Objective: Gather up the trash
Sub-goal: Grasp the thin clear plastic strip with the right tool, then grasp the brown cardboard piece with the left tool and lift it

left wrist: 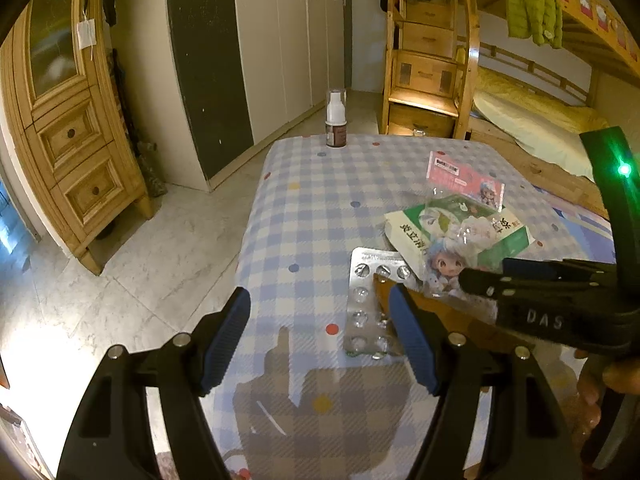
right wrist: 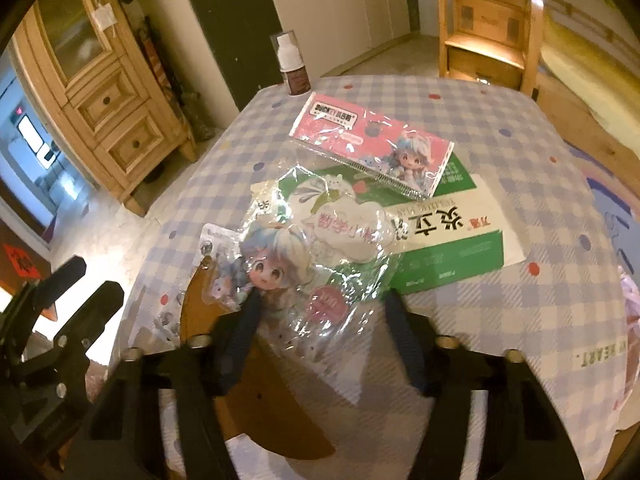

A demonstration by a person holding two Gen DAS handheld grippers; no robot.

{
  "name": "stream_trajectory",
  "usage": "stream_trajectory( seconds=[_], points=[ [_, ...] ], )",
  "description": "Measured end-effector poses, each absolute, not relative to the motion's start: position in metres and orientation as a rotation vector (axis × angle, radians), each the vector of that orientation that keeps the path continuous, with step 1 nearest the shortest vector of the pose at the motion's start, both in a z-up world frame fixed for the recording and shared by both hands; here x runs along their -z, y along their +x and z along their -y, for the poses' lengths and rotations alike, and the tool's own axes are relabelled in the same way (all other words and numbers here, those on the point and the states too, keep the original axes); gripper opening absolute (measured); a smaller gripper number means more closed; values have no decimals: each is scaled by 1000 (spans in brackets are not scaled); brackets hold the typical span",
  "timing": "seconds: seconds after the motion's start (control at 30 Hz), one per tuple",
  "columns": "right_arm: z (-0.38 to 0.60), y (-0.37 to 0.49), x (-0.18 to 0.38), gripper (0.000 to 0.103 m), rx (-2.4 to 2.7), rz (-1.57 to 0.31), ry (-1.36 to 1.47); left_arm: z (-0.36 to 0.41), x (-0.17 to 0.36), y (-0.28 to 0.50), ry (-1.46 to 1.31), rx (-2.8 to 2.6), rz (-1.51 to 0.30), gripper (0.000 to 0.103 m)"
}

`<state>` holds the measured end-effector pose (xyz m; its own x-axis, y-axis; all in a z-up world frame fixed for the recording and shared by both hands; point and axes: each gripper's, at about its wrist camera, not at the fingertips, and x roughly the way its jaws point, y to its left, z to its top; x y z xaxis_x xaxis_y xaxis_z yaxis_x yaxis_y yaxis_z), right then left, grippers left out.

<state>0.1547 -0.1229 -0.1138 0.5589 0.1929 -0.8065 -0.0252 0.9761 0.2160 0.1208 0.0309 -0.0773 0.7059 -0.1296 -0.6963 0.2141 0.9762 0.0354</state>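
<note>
A clear plastic wrapper with a cartoon girl [right wrist: 320, 256] lies on the checked tablecloth [right wrist: 500, 312], over a green and white flattened box [right wrist: 452, 236]. My right gripper [right wrist: 324, 308] is open, its fingers either side of the wrapper's near end. A silver blister pack [left wrist: 366, 308] lies beside the pile, on a brown curved card [right wrist: 256, 408]. My left gripper [left wrist: 320, 320] is open and empty above the cloth, its right finger over the blister pack. The right gripper shows in the left wrist view [left wrist: 480, 284] reaching onto the wrapper [left wrist: 444, 264].
A small brown bottle with a white cap [left wrist: 335, 120] stands at the table's far edge. A wooden cabinet [left wrist: 68, 140] stands on the left, white wardrobes [left wrist: 288, 40] behind, and a wooden bunk bed with stairs [left wrist: 428, 68] on the right.
</note>
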Motion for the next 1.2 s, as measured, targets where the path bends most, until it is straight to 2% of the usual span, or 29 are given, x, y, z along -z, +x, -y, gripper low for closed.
stream_trajectory(
  seconds=[0.07, 0.1, 0.17, 0.43, 0.67, 0.83, 0.9, 1.03, 1.2],
  points=[
    [124, 153, 111, 12, -121, -958, 182, -34, 76, 119, 109, 190, -764, 70],
    [126, 150, 107, 6, -127, -942, 187, -35, 75, 118, 102, 191, -764, 70],
    [132, 145, 100, 0, -134, -911, 202, -37, 74, 116, 95, 191, -763, 70],
    [158, 117, 59, 0, -54, -791, 158, -31, 69, 102, 115, 215, -758, 70],
    [196, 94, 60, 0, 47, -826, 141, -18, 69, 94, 101, 261, -774, 70],
    [217, 79, 68, 0, 80, -827, 191, 7, 80, 85, 106, 317, -809, 80],
    [221, 77, 70, 0, 83, -827, 202, 19, 83, 85, 100, 331, -814, 89],
    [222, 75, 70, 0, 84, -819, 200, 44, 92, 95, 116, 329, -850, 93],
    [223, 72, 67, 0, 85, -808, 191, 65, 103, 112, 123, 277, -930, 93]
  ],
)
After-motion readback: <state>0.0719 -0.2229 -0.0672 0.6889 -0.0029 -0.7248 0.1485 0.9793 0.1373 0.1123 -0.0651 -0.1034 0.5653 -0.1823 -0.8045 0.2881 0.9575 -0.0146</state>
